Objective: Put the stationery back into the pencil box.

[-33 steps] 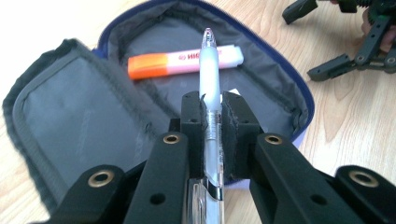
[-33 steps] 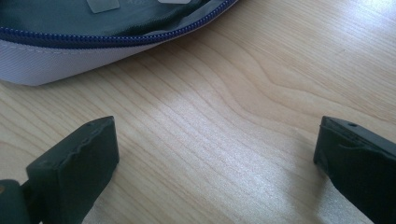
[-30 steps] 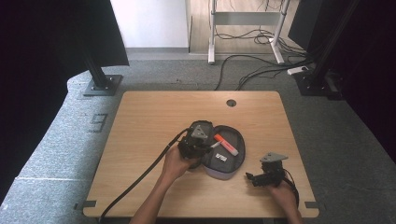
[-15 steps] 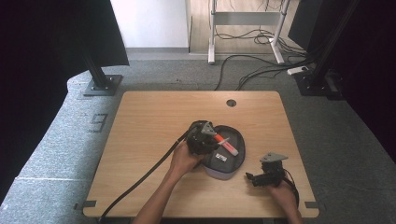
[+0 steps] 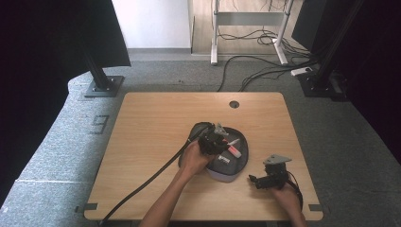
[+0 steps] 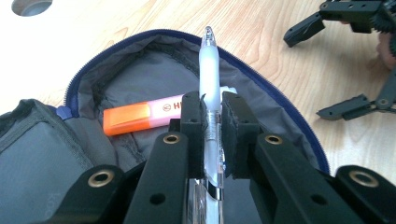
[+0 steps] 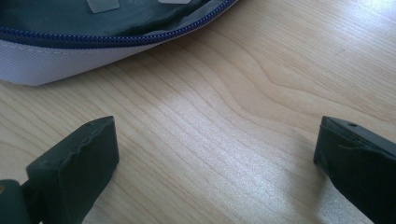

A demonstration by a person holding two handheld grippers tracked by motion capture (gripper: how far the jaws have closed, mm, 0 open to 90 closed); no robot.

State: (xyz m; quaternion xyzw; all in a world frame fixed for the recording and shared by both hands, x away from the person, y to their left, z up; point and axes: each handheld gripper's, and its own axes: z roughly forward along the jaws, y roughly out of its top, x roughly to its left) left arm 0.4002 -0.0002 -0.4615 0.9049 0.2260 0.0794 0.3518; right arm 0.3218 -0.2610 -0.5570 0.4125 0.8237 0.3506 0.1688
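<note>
Holding: one clear-barrelled pen [image 6: 208,93], clamped crosswise between the jaws of the left tool [image 5: 218,139], tip pointing away over the open pouch.

Item 1, pen. Light, rigid, smooth plastic; likely slippery along its length. Held near mid-barrel, which seems the best place, since a grip at either end would let it pivot.

Item 2, pencil case [image 6: 140,74]. Soft grey fabric, blue zip, lying unzipped on the worktop [image 5: 156,123] near its front middle. Floppy walls; would fold if pushed, so anything lowered in should go straight down through the mouth.

Item 3, highlighter [image 6: 140,114]. Orange cap, pink body, lying inside the case just beyond the left tool's jaws. Stiff and light.

Item 4, right tool [image 5: 255,179]. Jaws spread wide, nothing between them, low over bare wood just beside the case's near edge [image 7: 70,65]. Whether its tips touch the worktop is hard to tell.

Condition: pen poised over the compartment, not yet released.
</note>
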